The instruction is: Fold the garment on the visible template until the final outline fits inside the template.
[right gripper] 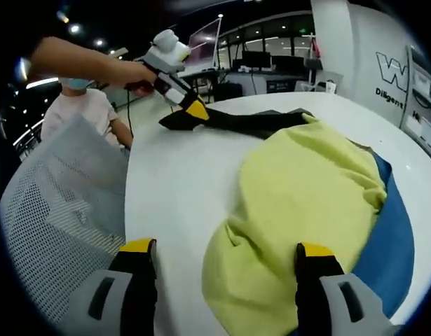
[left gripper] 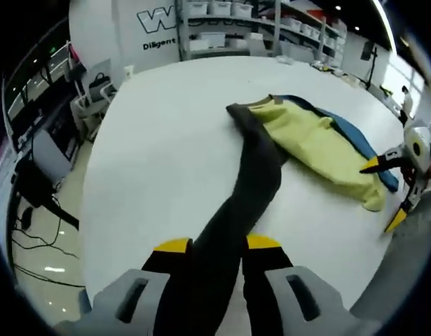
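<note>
One garment (left gripper: 310,143) lies on one white bench (left gripper: 159,168), over one blue template (left gripper: 355,140); two grippers work it.

In the left gripper view, the left gripper (left gripper: 216,245) rises from 6 o'clock with its yellow-tipped fingers clamped on a long dark sleeve (left gripper: 250,182) of the garment. The sleeve runs from between the fingers up toward 12 o'clock and joins the yellow-green body near the view's centre. The body spreads toward 3 o'clock, rumpled, with the blue template edging out along its far side. At 3 o'clock the right gripper (left gripper: 387,192) comes in, fingers apart, just beside the body's lower end.

In the right gripper view, the left gripper (right gripper: 190,112) sits at 11 o'clock, held by a person's hand (right gripper: 131,73), gripping the dark sleeve (right gripper: 250,122), which stretches across the bench toward 1 o'clock. The yellow-green body (right gripper: 299,210) fills the middle, creased and bunched, with the blue template (right gripper: 394,245) showing at 4 o'clock. The right gripper (right gripper: 226,255) stands at 6 o'clock, fingers wide apart; one is over bare bench (right gripper: 173,203), the other over the cloth. A grey mesh chair back (right gripper: 61,210) stands at 8 o'clock.
</note>
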{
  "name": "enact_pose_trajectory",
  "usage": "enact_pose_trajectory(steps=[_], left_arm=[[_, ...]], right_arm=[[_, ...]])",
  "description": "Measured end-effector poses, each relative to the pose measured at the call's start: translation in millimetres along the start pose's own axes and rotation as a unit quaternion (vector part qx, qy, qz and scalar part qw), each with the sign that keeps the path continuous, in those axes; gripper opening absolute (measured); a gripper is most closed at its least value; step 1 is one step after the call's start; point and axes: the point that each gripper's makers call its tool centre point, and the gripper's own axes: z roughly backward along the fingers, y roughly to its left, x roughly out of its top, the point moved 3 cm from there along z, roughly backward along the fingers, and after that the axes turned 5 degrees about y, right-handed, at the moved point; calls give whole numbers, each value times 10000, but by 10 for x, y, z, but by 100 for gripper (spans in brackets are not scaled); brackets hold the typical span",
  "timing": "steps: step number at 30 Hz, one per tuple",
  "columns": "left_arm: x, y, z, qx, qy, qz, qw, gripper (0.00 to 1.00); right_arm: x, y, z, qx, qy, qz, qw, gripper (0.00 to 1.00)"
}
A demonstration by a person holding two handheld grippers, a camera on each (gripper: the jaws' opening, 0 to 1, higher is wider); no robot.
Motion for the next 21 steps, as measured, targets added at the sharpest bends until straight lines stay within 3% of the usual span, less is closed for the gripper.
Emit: enact_pose_trajectory(steps=[4, 8, 15, 18, 21], left_arm=[[101, 97, -12, 61, -39, 217, 9997, 2], [219, 240, 15, -69, -219, 1150, 9931, 0], [200, 644, 45, 183, -288, 2173, 9755, 0], [116, 871, 89, 791, -214, 1880, 9787, 0], [2, 886, 94, 783, -47, 1679, 9827, 0]], right_arm=[[-21, -26, 11, -20, -9, -40, 10000, 78], [-22, -28, 18, -27, -66, -76, 9999, 78], [-10, -29, 6, -14, -82, -89, 9999, 80], [0, -39, 0, -12, -73, -116, 9999, 80], [8, -28, -1, 4, -69, -138, 9999, 81]])
